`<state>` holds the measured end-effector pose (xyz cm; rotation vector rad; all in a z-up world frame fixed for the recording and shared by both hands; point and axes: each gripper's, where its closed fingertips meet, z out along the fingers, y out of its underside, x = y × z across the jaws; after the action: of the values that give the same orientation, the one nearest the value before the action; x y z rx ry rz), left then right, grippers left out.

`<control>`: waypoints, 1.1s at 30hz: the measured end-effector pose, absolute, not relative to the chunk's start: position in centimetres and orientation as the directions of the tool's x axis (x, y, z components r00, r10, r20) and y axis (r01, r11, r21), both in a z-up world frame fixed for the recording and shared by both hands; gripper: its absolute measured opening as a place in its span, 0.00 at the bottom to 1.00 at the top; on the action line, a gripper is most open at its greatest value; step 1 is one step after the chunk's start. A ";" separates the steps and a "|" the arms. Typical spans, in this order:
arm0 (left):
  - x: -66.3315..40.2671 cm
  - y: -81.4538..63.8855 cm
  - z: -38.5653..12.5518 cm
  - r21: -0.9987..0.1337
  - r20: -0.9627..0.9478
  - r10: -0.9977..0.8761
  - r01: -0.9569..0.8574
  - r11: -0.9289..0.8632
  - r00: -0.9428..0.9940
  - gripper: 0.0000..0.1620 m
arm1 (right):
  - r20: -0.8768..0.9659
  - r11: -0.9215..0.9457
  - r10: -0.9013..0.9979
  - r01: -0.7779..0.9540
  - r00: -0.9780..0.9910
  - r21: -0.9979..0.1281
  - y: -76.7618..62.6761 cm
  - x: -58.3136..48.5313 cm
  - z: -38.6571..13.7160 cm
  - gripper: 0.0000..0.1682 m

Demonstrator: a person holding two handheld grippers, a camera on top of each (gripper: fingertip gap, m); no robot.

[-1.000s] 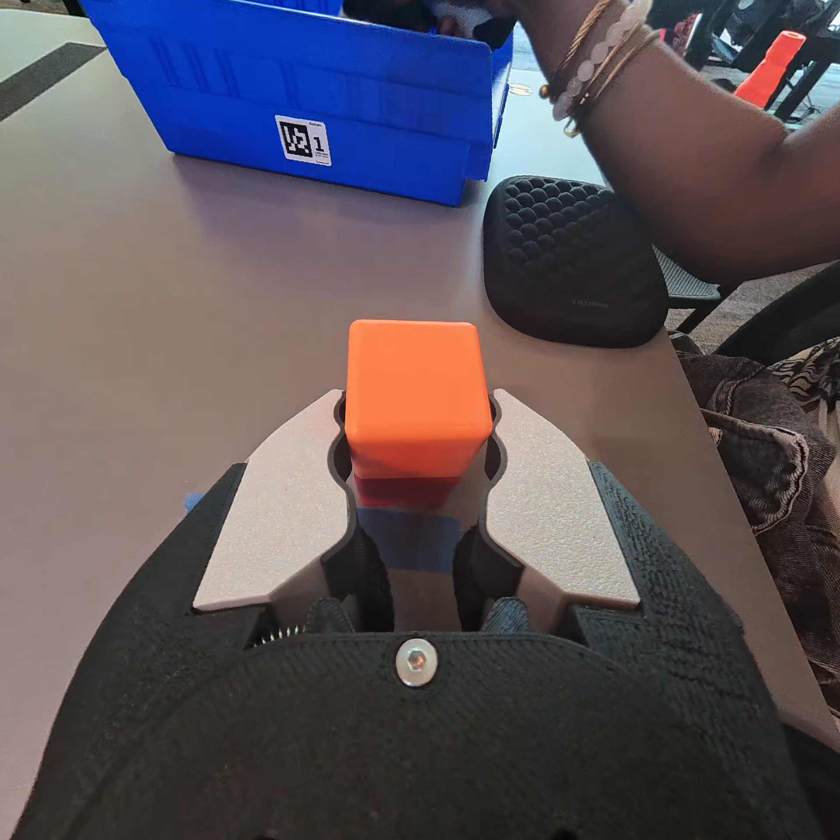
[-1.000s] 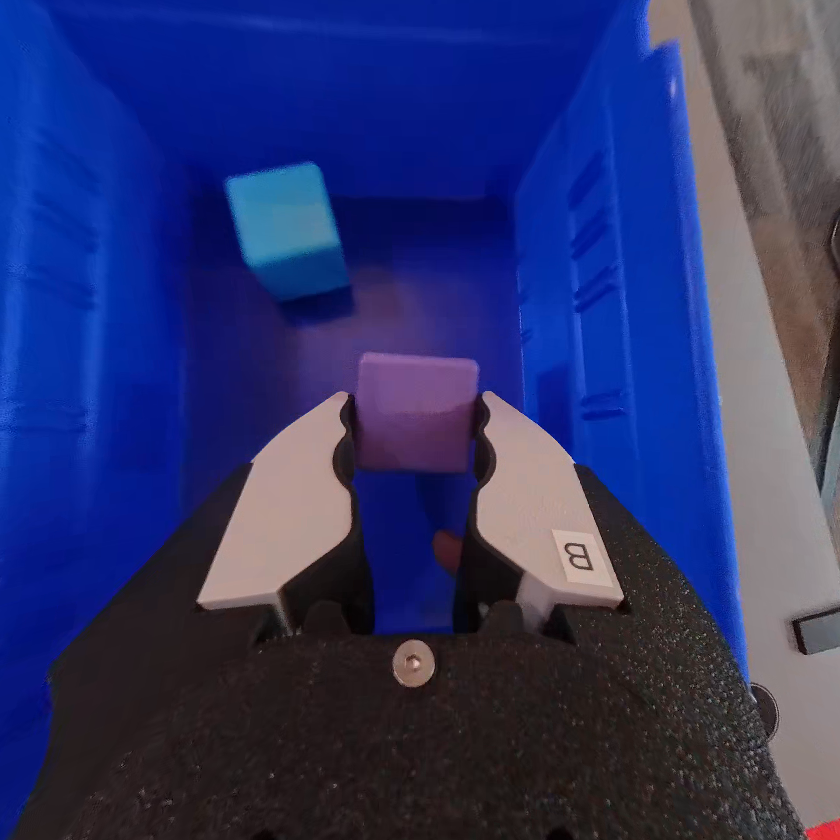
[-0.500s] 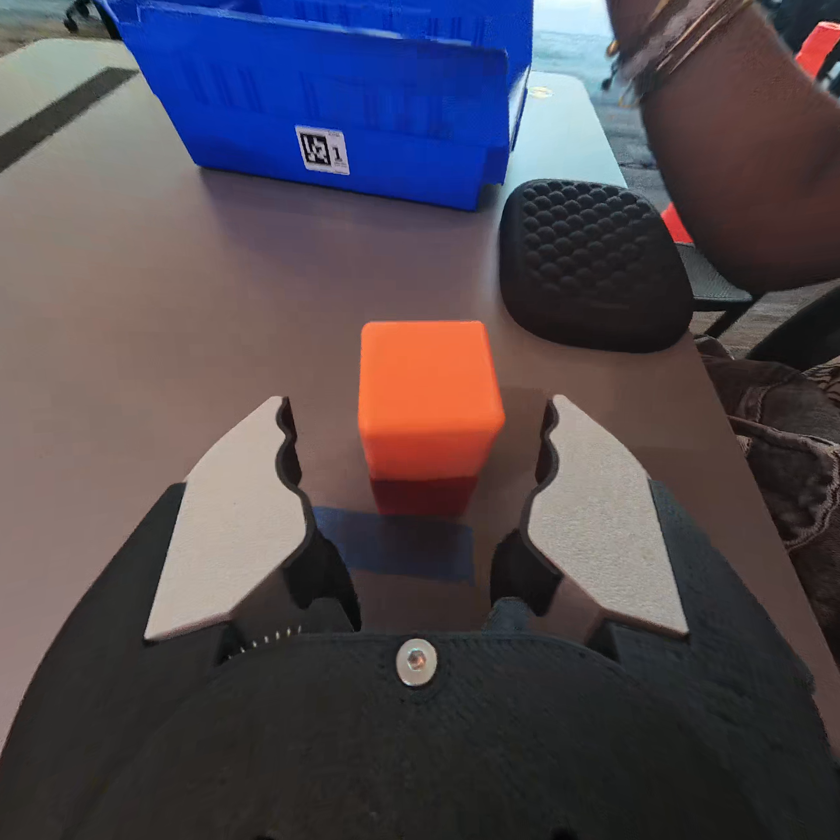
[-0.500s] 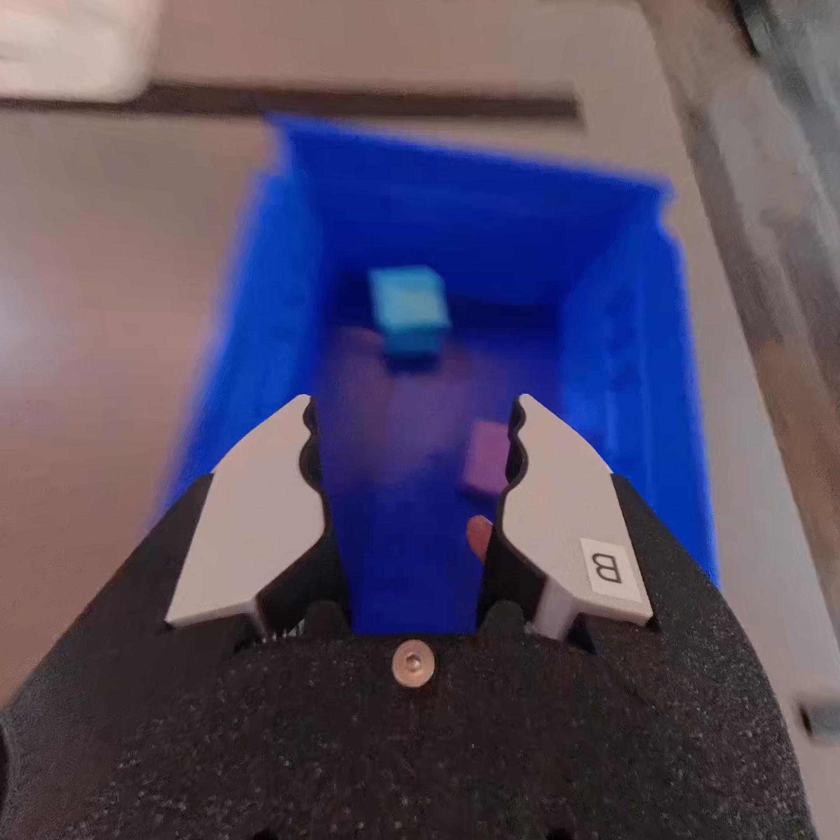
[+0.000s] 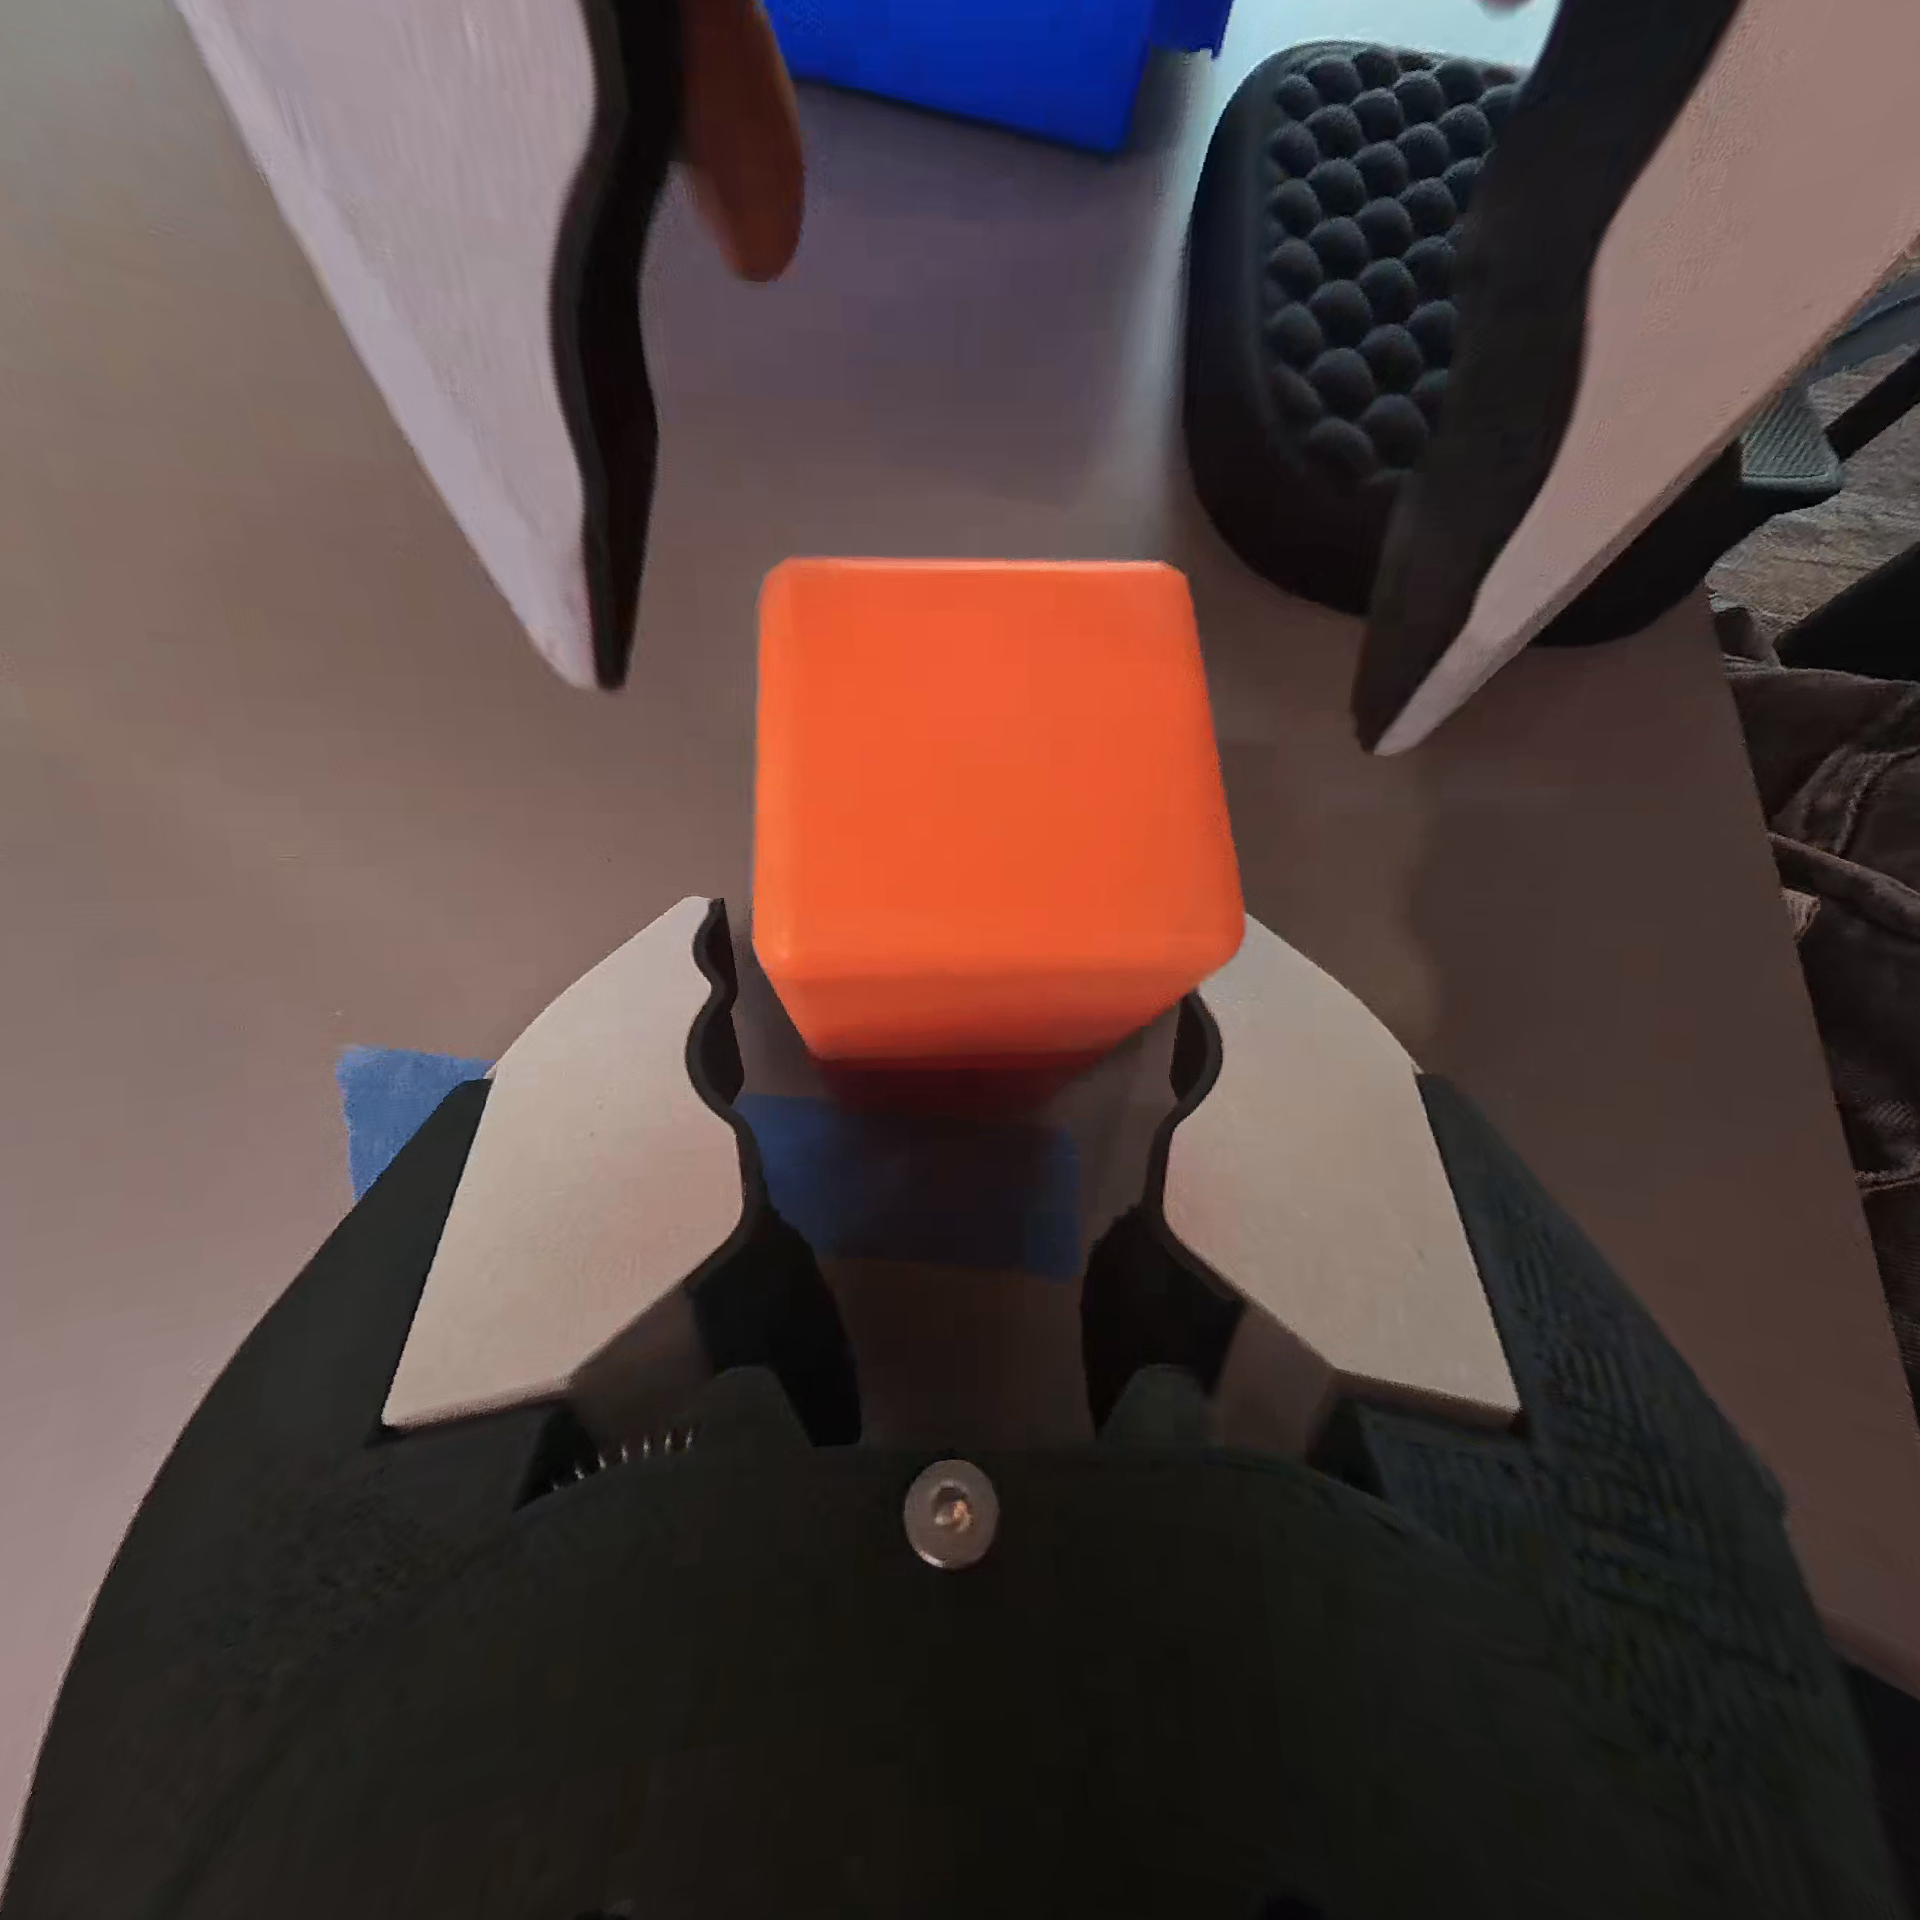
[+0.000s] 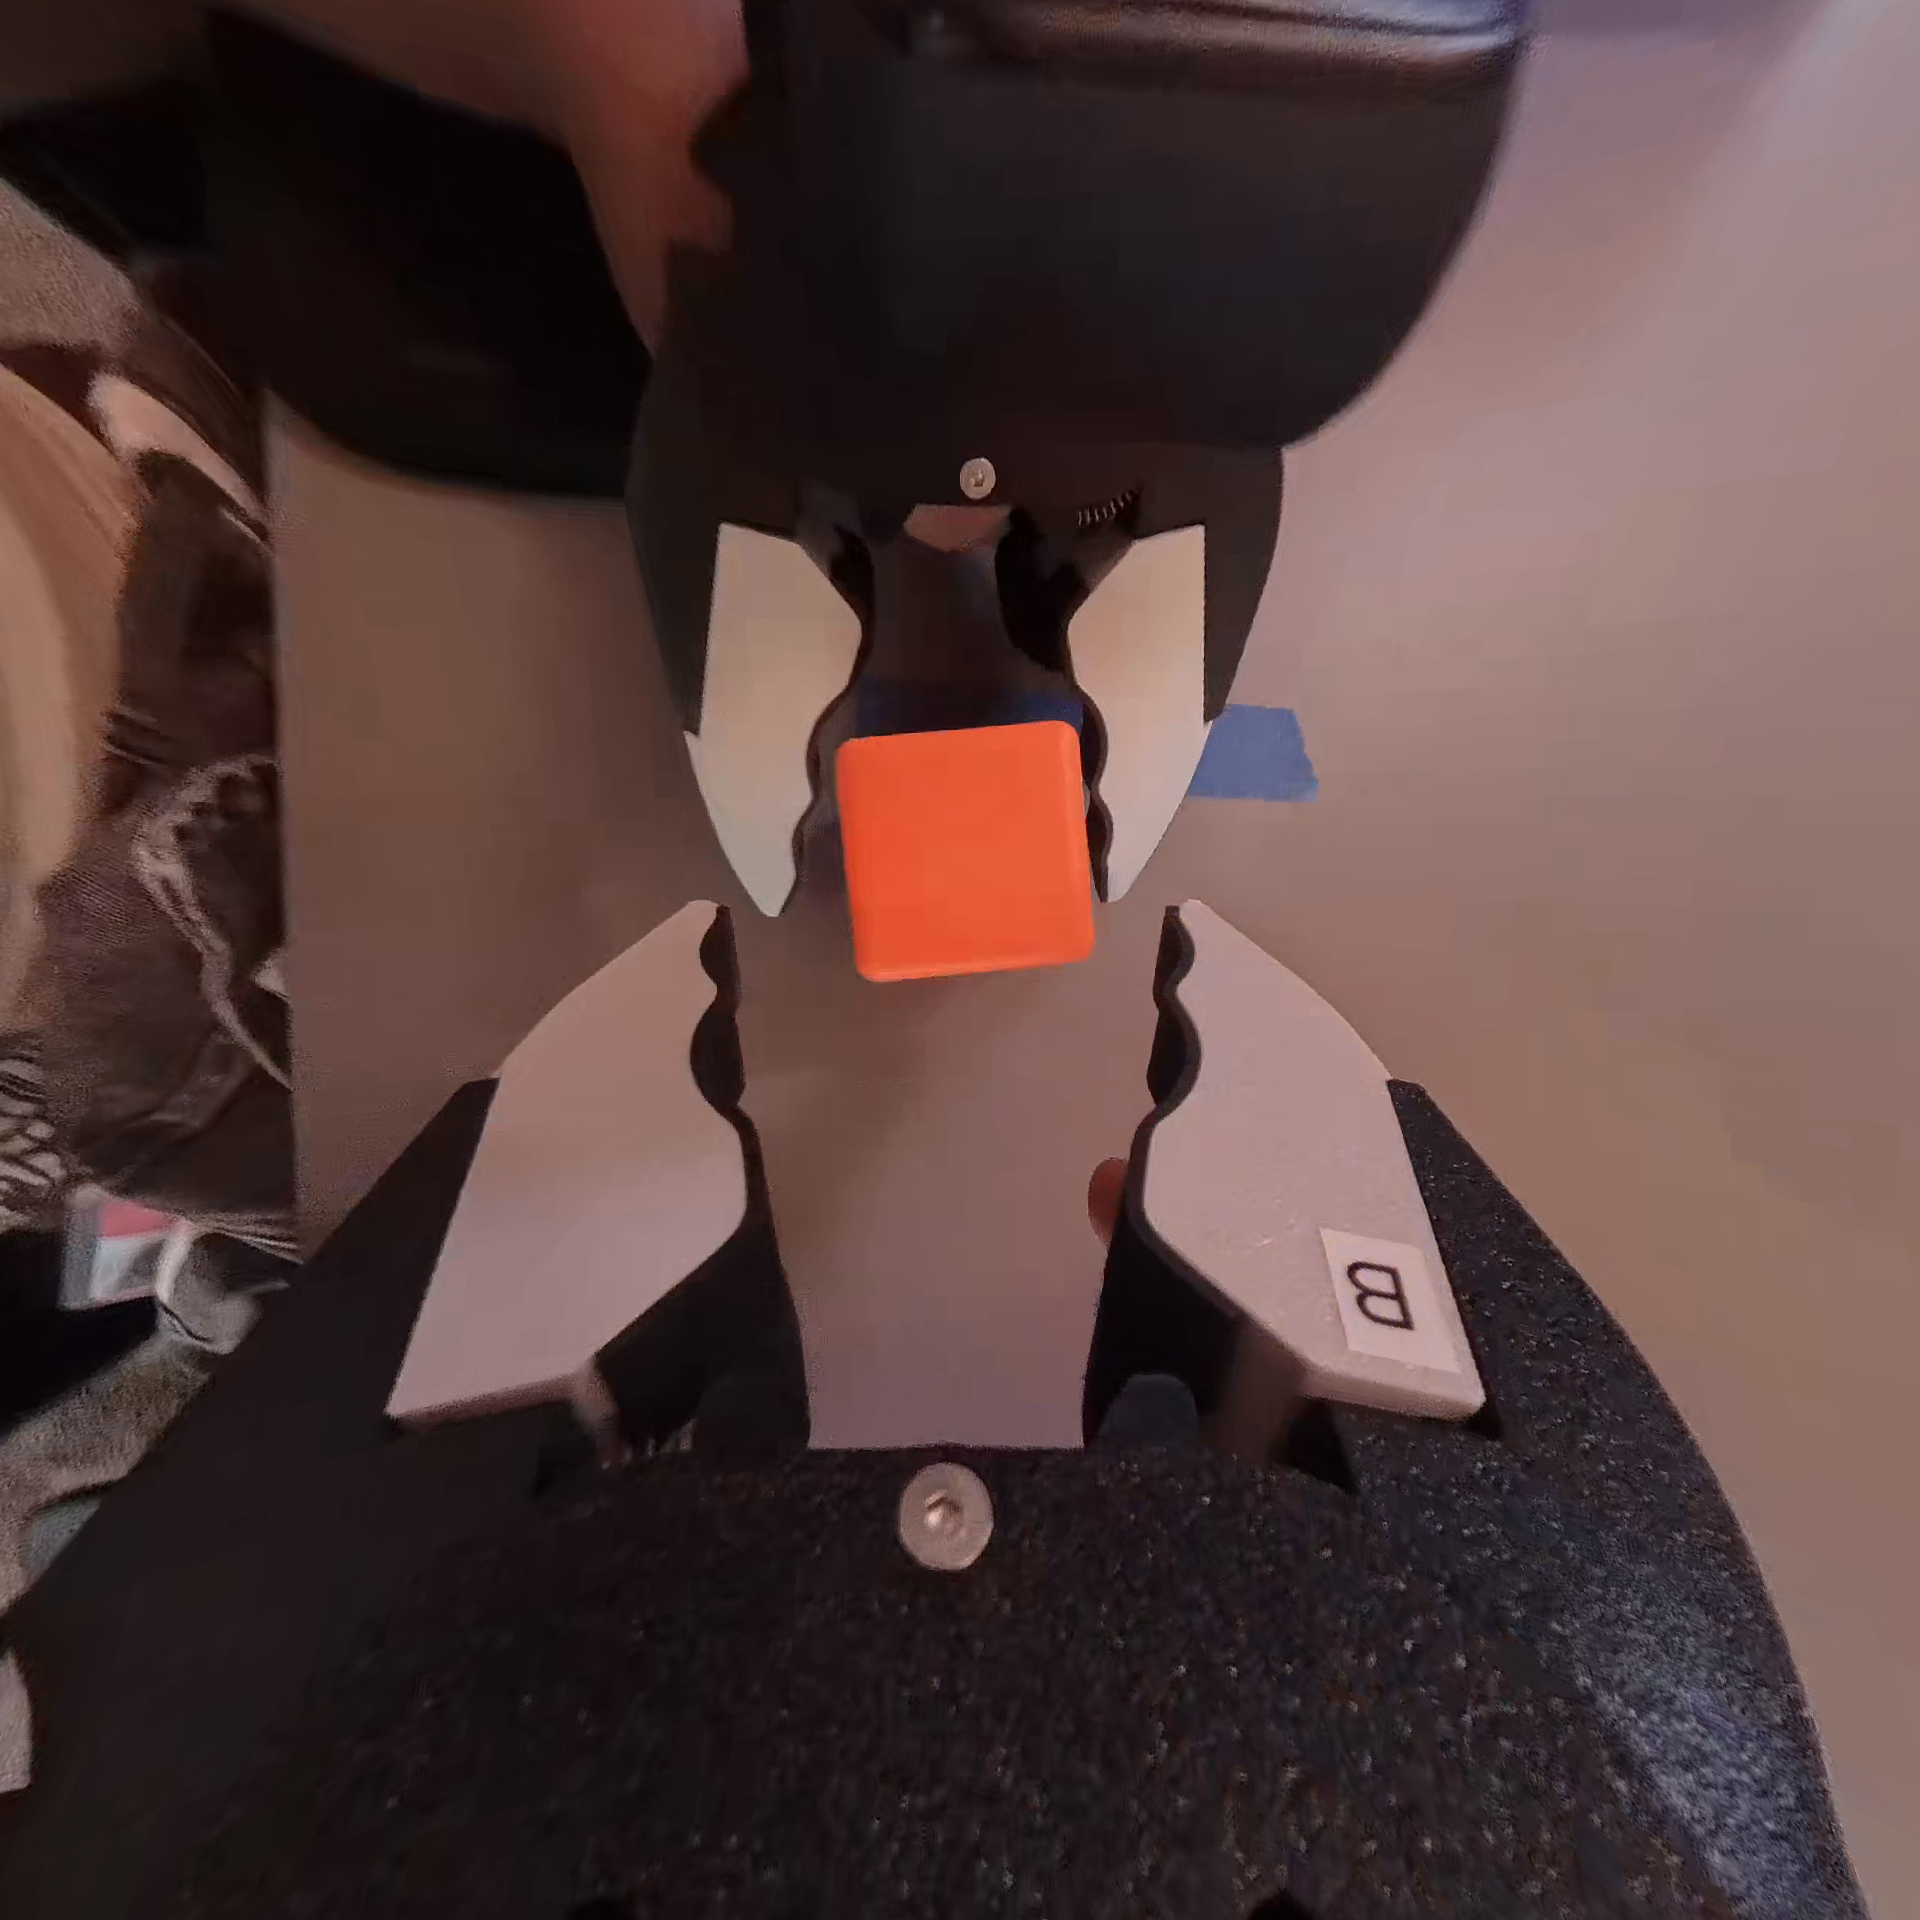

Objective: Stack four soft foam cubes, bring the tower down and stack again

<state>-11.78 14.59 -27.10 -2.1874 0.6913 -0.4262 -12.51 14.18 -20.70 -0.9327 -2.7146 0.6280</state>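
Note:
An orange foam cube stands on a red cube, of which only a sliver shows, on the grey table. My left gripper flanks the near lower part of the orange cube, jaws partly closed, with a small gap on its left side. My right gripper comes in from the far side, wide open and empty, with its fingers either side of the orange cube. In the right wrist view the orange cube sits between the left gripper's fingers, just beyond my right gripper.
A blue bin stands at the back of the table. A black honeycomb pad lies at the back right near the table's right edge. Blue tape marks the table under the stack. A person's clothing is at the right. Some 7 centimeters of space lies between my two pairs of fingers.
My right gripper let go of the purple cube in the bin, left the bin and came over the stack, open. My left gripper opened wide, then narrowed around the orange cube.

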 end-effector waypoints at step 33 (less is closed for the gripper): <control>-11.5 14.1 -27.6 -0.737 0.069 -0.622 -0.380 -0.559 0.780 0.36 | 0.051 -0.359 0.877 0.722 0.478 -0.591 38.7 4.3 -20.5 0.30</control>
<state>-11.49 14.15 -27.61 -2.2259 0.7408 -0.4183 4.30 38.72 -20.46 -2.1794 -1.3190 0.3706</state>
